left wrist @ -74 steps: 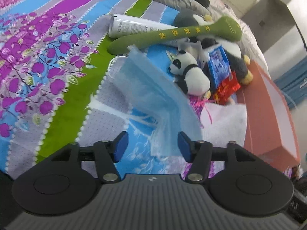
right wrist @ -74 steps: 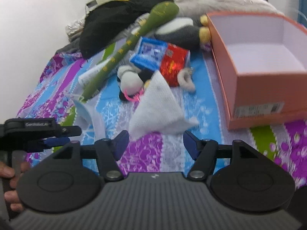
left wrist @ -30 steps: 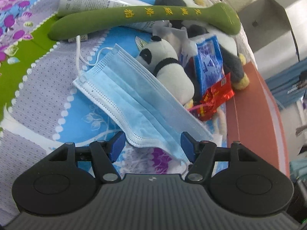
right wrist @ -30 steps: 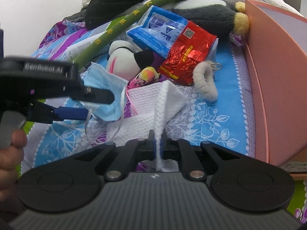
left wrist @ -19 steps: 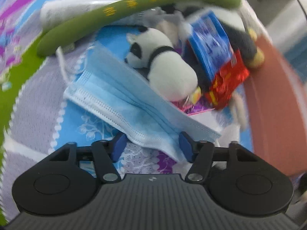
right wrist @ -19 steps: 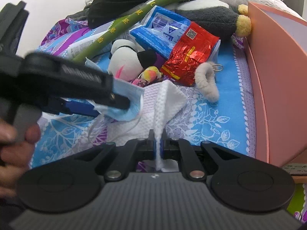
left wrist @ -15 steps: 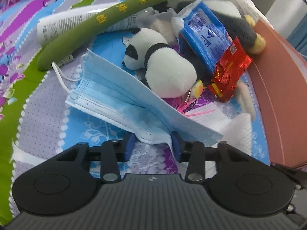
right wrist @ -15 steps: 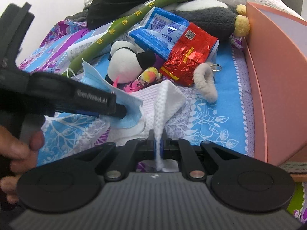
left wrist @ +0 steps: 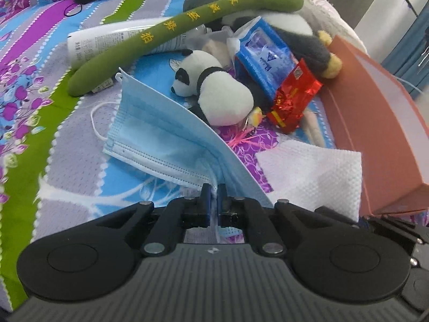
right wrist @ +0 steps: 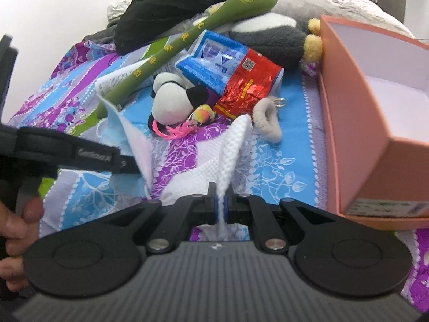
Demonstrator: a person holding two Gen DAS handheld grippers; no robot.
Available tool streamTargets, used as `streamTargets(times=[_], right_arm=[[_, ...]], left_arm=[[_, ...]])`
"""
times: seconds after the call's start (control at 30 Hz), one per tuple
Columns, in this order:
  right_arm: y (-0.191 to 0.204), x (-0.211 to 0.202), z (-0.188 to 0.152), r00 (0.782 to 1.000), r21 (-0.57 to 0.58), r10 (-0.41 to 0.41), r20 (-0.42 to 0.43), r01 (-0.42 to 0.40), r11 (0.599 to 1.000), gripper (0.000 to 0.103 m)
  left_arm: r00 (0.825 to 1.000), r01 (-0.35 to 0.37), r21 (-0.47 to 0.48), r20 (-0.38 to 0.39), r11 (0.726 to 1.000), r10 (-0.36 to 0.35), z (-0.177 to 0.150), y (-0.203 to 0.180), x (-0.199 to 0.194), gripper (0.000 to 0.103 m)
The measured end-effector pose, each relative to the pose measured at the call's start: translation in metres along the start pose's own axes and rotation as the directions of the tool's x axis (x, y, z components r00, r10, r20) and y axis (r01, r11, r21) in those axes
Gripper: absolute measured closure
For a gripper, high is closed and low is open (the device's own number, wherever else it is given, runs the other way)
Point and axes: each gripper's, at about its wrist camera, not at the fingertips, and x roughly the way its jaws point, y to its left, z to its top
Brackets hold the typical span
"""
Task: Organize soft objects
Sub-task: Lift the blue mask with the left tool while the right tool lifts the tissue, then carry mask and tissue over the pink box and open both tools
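Pale blue pleated fabric, a disposable face mask [left wrist: 161, 131], is pinched at its near edge between the pads of the left tongs [left wrist: 213, 193], which have just clenched on it; its far end lifts off the floral striped bedspread [left wrist: 32, 61], just this side of the small black-and-white panda plush toy [left wrist: 214, 91]. The right tongs [right wrist: 219, 196] are clamped on a white textured paper towel [right wrist: 228, 155], whose raised fold points toward the panda plush toy [right wrist: 171, 102]. In the right wrist view a hand [right wrist: 16, 230] holds the left tongs' handle. Behind the panda lie a long green plush stick with yellow characters [left wrist: 187, 26], a blue wipes packet [left wrist: 264, 56] and a red foil packet [left wrist: 293, 96]. An open salmon-pink cardboard box [right wrist: 356, 123] stands to the panda's right.
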Motion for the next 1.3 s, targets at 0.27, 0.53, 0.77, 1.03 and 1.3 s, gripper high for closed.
streamTargets(times=[0.27, 0.53, 0.77, 1.03, 1.3], right_arm=[[0.004, -0.038, 0.007, 0.998, 0.017, -0.018, 0.058, 0.017, 1.000, 0.095], [0.003, -0.073, 0.040, 0.987, 0.019, -0.015, 0.162, 0.012, 1.000, 0.095], [-0.006, -0.108, 0.084, 0.962, -0.024, -0.034, 0.271, 0.042, 0.999, 0.095], [-0.032, -0.151, 0.137, 0.913, -0.027, -0.102, 0.394, 0.123, 0.992, 0.095], [-0.093, -0.167, 0.168, 0.904, 0.066, -0.211, 0.371, 0.200, 0.977, 0.095]], left_arm=[[0.998, 0.028, 0.014, 0.050, 1.000, -0.028, -0.007, 0.007, -0.052, 0.098], [0.992, 0.071, 0.062, 0.104, 0.996, -0.077, 0.013, -0.008, -0.091, 0.098], [0.975, 0.130, 0.144, 0.162, 0.981, -0.153, 0.058, -0.045, -0.122, 0.098], [0.944, 0.217, 0.265, 0.187, 0.940, -0.271, 0.111, -0.113, -0.140, 0.097], [0.929, 0.293, 0.358, 0.114, 0.887, -0.353, 0.149, -0.202, -0.118, 0.097]])
